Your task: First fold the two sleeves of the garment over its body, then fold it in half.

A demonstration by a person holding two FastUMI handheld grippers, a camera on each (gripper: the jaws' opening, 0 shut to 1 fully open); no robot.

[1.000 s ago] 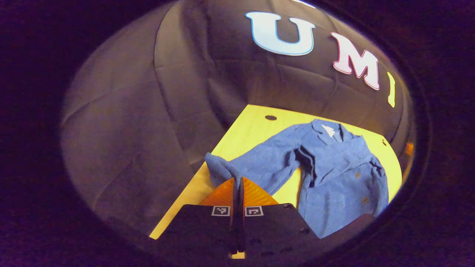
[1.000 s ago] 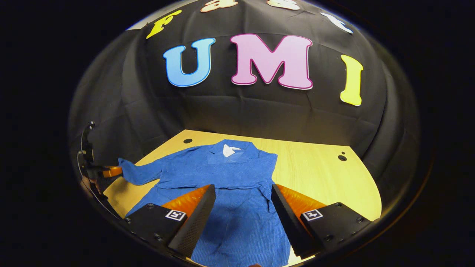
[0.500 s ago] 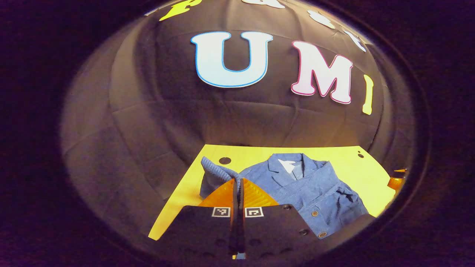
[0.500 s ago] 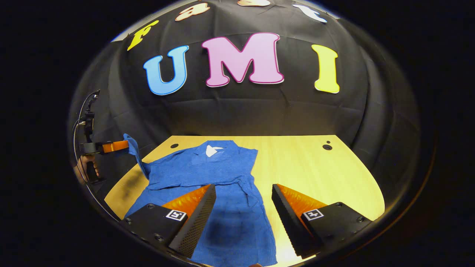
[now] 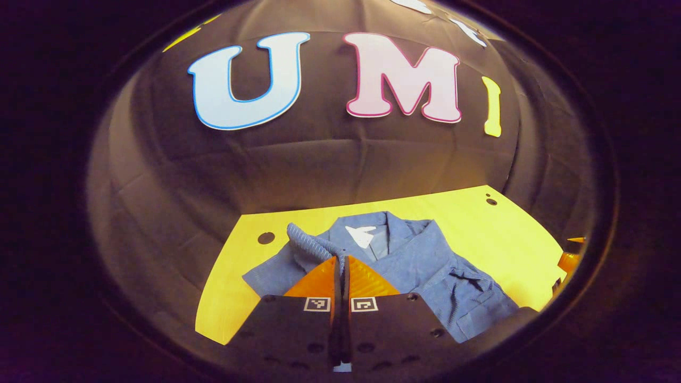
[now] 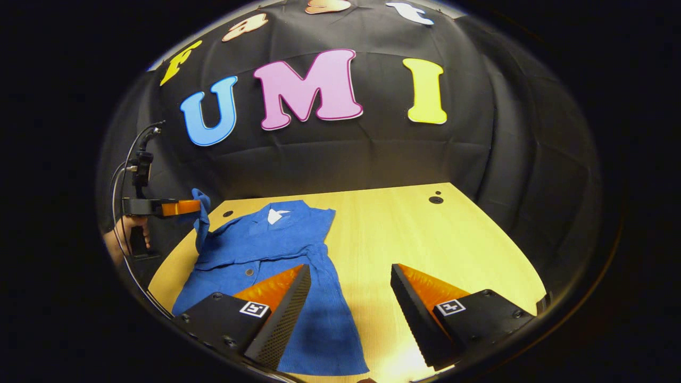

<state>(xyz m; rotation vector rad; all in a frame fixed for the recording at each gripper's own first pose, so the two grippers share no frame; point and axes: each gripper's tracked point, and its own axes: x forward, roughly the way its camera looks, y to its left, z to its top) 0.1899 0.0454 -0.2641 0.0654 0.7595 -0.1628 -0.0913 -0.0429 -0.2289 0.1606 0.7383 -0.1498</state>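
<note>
Left gripper (image 5: pixel 340 260), w/ sleeve cuff (image 5: pixel 311 244) pinched, has lifted it off the tabletop's (image 6: pixel 425 234) left edge & swung it in over the jacket (image 6: pixel 276 250) body.

place: recording booth | signs: black cloth wall (image 6: pixel 372 154), bare wooden table (image 6: pixel 425 234)

Left gripper (image 5: pixel 340 263) pinched; right gripper (image 6: pixel 348 276) agape
</note>
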